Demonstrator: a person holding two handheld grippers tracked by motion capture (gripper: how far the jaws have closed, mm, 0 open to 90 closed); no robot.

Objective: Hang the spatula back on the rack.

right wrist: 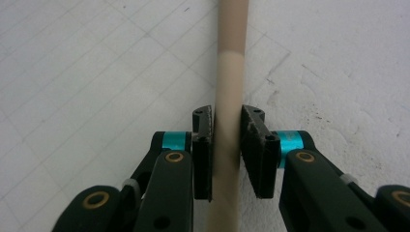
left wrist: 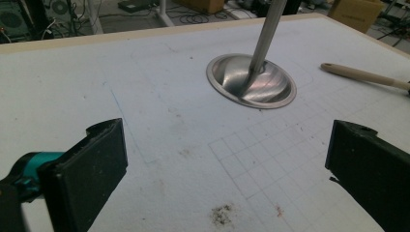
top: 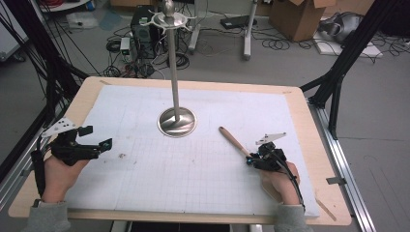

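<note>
A wooden-handled utensil (top: 234, 140) lies on the white gridded mat, its rounded end pointing toward the metal stand. My right gripper (top: 250, 160) is shut on its handle (right wrist: 227, 96), both black pads pressed against the beige shaft; the near end of the utensil is hidden under the hand. A steel stand with a round base (top: 177, 122) and a tall pole (top: 173, 63) rises at the mat's middle; its base (left wrist: 251, 82) also appears in the left gripper view, with the utensil (left wrist: 362, 76) to its right. My left gripper (top: 96, 137) hovers at the left of the mat, open, with nothing between its jaws.
The white mat (top: 145, 169) covers a wooden table (top: 314, 145). A small dark speck of dirt (left wrist: 221, 214) lies on the mat near the left gripper. Beyond the table are cables, a cardboard box (top: 300, 17) and black frame legs (top: 338, 72).
</note>
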